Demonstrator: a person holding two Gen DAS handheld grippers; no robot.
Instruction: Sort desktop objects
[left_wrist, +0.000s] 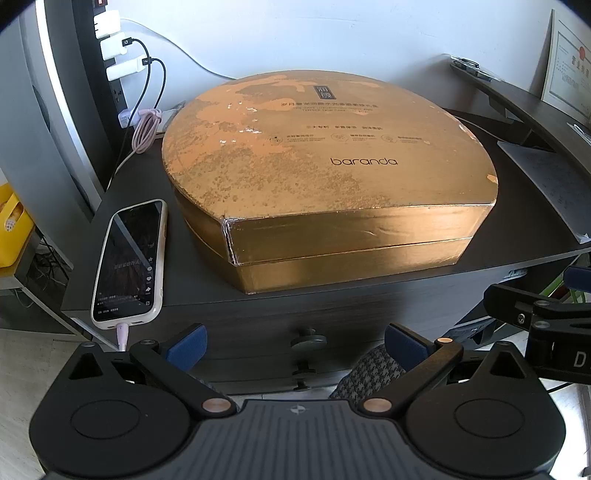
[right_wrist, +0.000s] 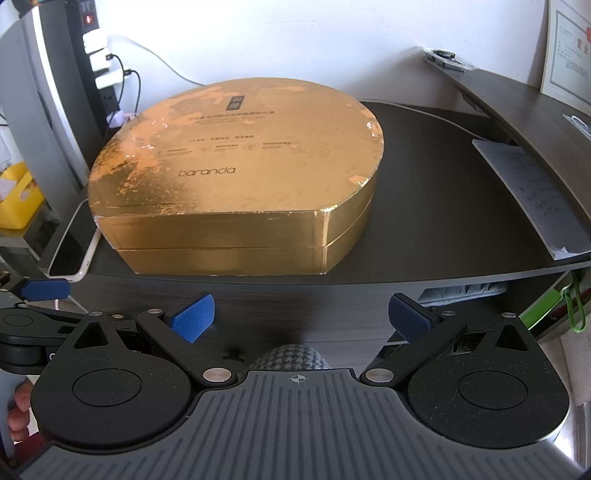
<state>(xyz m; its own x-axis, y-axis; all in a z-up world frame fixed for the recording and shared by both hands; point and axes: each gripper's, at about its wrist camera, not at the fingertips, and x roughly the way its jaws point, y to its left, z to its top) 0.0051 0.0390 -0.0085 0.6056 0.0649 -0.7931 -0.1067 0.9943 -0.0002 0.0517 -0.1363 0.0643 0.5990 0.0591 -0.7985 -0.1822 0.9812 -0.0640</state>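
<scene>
Both grippers, left (left_wrist: 293, 345) and right (right_wrist: 301, 319), gape wide, empty, short of the desk (right_wrist: 443, 206). Box (left_wrist: 325, 173) mid-desk, phone (left_wrist: 129, 262) tethered beside: I could snag its cable (left_wrist: 122, 334).

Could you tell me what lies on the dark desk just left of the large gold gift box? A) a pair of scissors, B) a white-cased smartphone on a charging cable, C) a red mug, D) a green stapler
B: the white-cased smartphone lies flat beside the large gold gift box, a lilac cable plugged into its near end.
</scene>
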